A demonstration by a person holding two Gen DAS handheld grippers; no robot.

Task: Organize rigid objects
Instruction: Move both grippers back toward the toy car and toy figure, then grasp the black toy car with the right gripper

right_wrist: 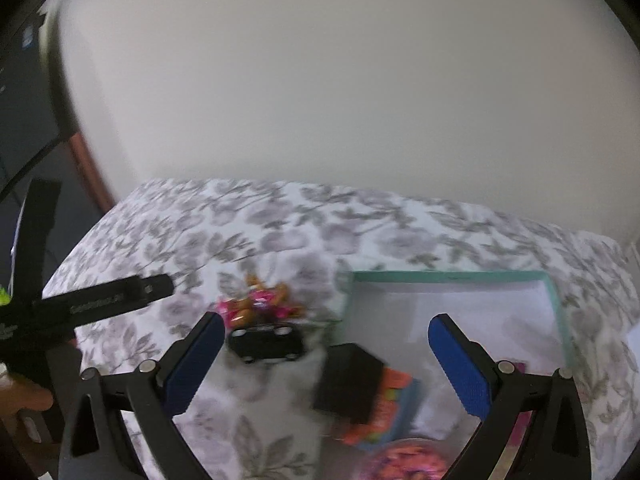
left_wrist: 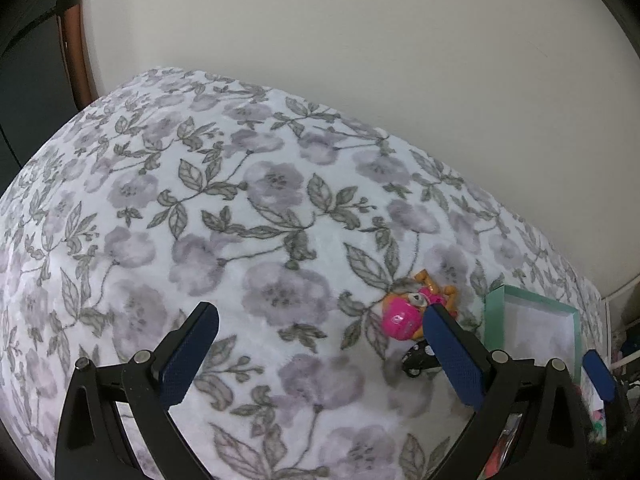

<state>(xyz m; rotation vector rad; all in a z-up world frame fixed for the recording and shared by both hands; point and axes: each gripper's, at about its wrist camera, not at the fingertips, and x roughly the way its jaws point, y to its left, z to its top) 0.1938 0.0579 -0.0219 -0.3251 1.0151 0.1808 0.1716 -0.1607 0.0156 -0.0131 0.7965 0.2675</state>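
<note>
Bed (left_wrist: pixel 240 220) covered in a white fleece blanket (right_wrist: pixel 360 220) with grey-purple flowers and grey-green leaves, pushed up against a plain pale wall. Lying on it: pink-and-orange toy figure (left_wrist: pixel 412 308), small black toy car (right_wrist: pixel 266 344) just in front of the figure, and an open shallow box with mint-green rim (right_wrist: pixel 448 276) to the right of both. Near edge holds a black block (right_wrist: pixel 348 380) overlapping an orange-and-blue item (right_wrist: pixel 394 412), blurred, and something round, orange and pink (right_wrist: pixel 408 460), unclear.
</note>
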